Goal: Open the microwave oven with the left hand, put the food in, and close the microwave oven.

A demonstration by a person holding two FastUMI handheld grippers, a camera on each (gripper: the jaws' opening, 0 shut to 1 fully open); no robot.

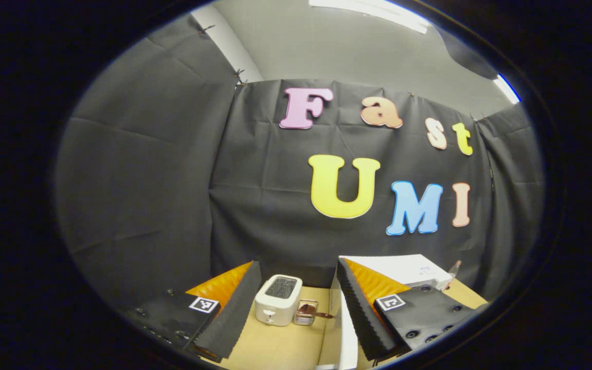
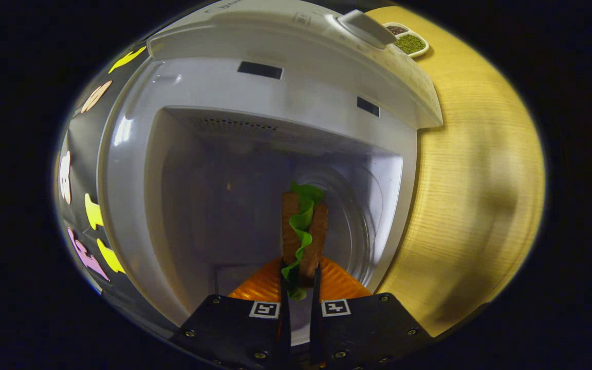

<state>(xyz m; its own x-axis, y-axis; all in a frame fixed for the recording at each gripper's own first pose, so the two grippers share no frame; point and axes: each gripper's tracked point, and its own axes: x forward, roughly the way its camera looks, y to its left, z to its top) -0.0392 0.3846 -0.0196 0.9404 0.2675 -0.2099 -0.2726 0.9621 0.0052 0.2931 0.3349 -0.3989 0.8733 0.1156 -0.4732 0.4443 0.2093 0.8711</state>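
One pale wooden surface holds one white toaster. I see my left jaws spread; my right jaws pinch one lettuce sandwich inside one white microwave.

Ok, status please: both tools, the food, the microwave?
Left tool open, holding nothing. Right tool shut on sandwich, at open microwave cavity. Nothing in the way.

A white two-slot toaster stands on the wooden table, with a small metal rack just beside it. A divided dish of green and dark seeds sits apart.
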